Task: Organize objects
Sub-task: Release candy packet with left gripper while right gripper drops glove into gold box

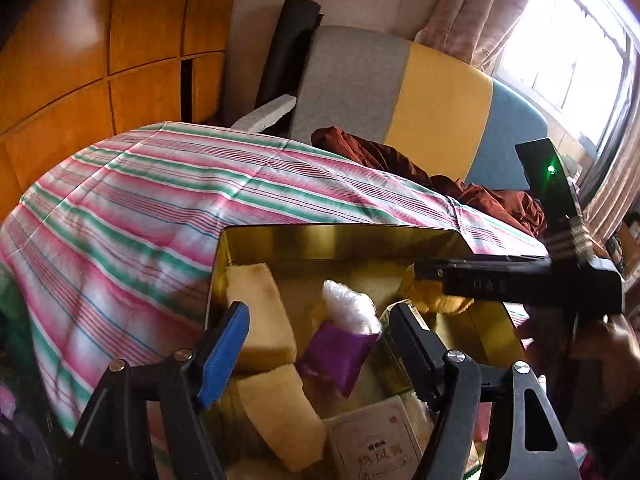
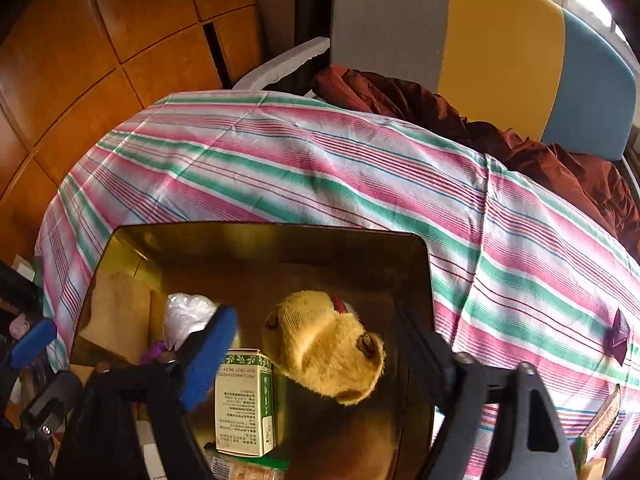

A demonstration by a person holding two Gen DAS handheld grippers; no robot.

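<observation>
Gold tin point(image 2: 128, 240) on a pink, green and white striped cloth point(image 2: 320, 168); yellow plush point(image 2: 328, 352), purple packet point(image 1: 340, 356), green-and-white box point(image 2: 244, 404), rust-brown fabric point(image 2: 560, 160).

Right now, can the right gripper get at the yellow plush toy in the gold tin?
Probably yes. The right gripper hangs just above the yellow plush toy, its jaws open to either side of it. Nothing lies over the toy; the green and white box sits beside it in the gold tin.
</observation>
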